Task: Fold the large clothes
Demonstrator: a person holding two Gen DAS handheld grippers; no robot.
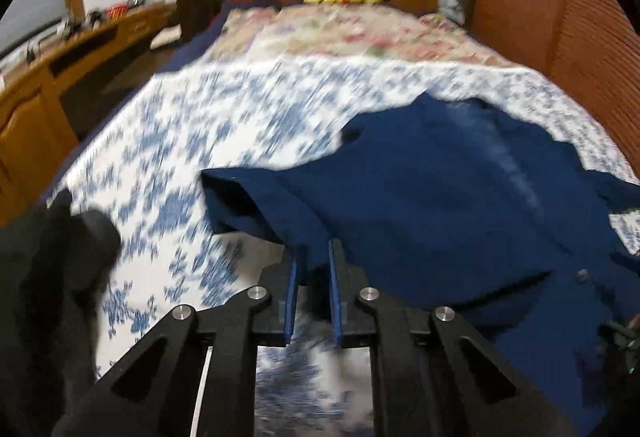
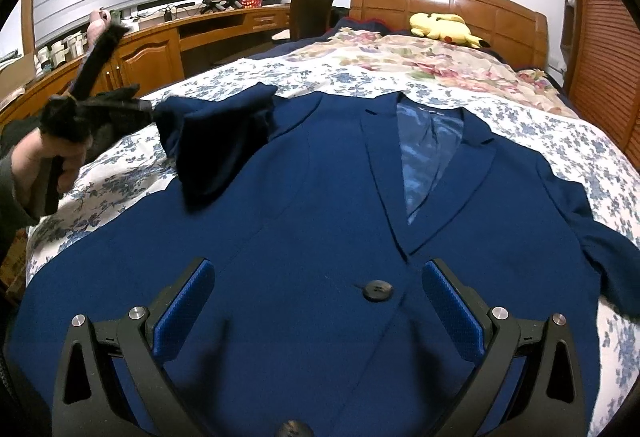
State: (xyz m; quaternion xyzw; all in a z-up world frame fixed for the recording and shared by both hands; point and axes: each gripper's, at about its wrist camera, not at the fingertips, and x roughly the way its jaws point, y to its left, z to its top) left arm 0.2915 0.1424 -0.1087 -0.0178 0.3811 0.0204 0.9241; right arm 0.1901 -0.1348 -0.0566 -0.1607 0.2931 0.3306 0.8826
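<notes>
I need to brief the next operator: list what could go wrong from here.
1. The left gripper pinches only the sleeve edge; the cloth could slip out mid-fold.
2. The right gripper hovers open above the jacket, pinning nothing, so pulling the sleeve may drag the jacket askew.

Bed (image 2: pixel 532 33) with floral sheet (image 2: pixel 580 157), navy jacket (image 2: pixel 320 217) spread on it, yellow plush (image 2: pixel 444 25) at headboard

Left gripper (image 1: pixel 312 257): black angular linkage arms, silver round screw heads, thin blue pads (image 1: pixel 292 297). Right gripper (image 2: pixel 318 301): same black frame, silver screws, wide textured blue pads (image 2: pixel 454 311). Person's hand (image 2: pixel 48 161): grey sleeve.
</notes>
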